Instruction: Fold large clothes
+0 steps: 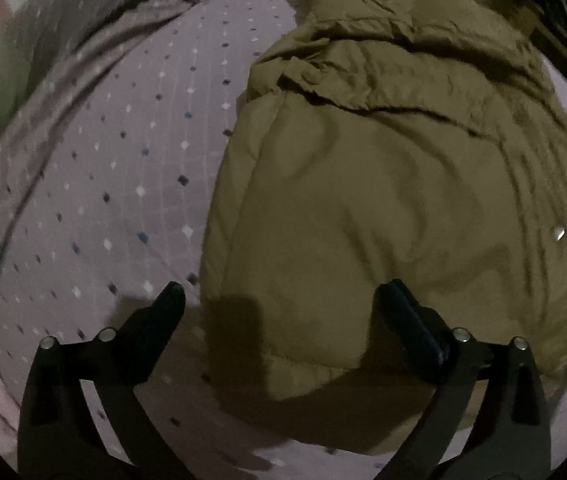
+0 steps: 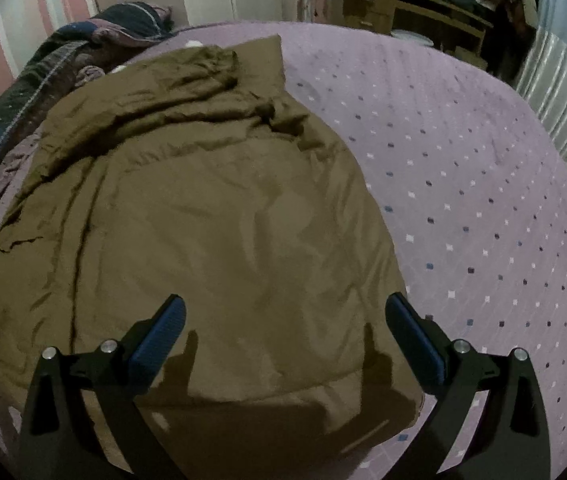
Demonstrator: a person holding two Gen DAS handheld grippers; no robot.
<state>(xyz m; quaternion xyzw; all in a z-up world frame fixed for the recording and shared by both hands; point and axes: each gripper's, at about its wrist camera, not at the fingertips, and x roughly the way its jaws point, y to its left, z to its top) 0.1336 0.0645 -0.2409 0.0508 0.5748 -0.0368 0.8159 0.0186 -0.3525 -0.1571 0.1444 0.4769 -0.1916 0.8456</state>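
Both my left gripper (image 1: 279,300) and right gripper (image 2: 285,312) hover with fingers apart, empty. Jacket (image 2: 203,220) lies on bed (image 2: 463,200) just ahead. Risk: puffy fabric slips, fold springs back.

Dim, grainy pictures with 2 finger shadows falling on the jacket (image 2: 211,240); fisheye bending and black corners ring it, and its far folds blur.
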